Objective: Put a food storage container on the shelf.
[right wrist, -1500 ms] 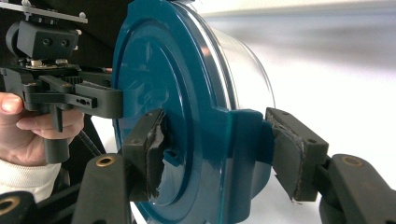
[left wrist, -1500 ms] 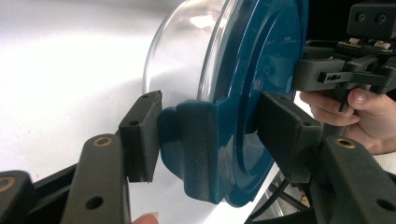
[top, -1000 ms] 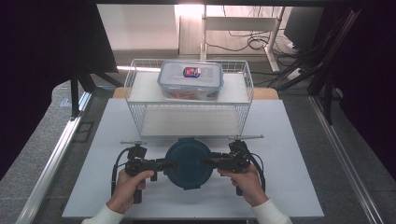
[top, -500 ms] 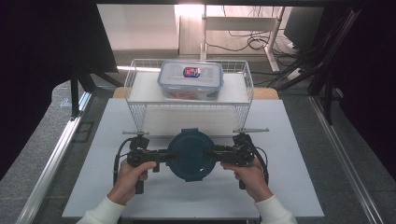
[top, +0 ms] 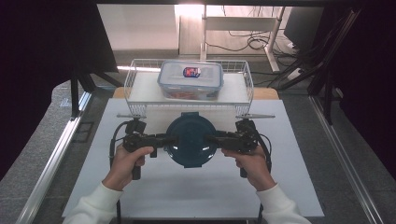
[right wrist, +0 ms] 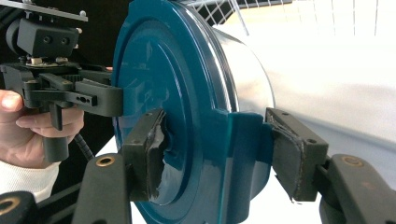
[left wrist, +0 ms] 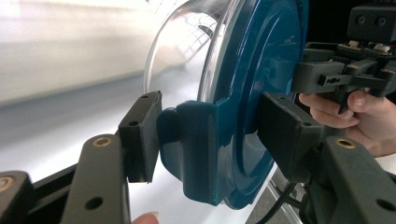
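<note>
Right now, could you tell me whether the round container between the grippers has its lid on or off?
On. The blue lid caps the clear container, and its side clips are folded down over the rim.

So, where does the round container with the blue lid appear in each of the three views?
High view: round container at table centre, between the left gripper and right gripper.
Left gripper view: upper right, its lid tab clamped between the jaws.
Right gripper view: centre, clamped likewise.
Shared landmark: white wire basket behind it.
</note>
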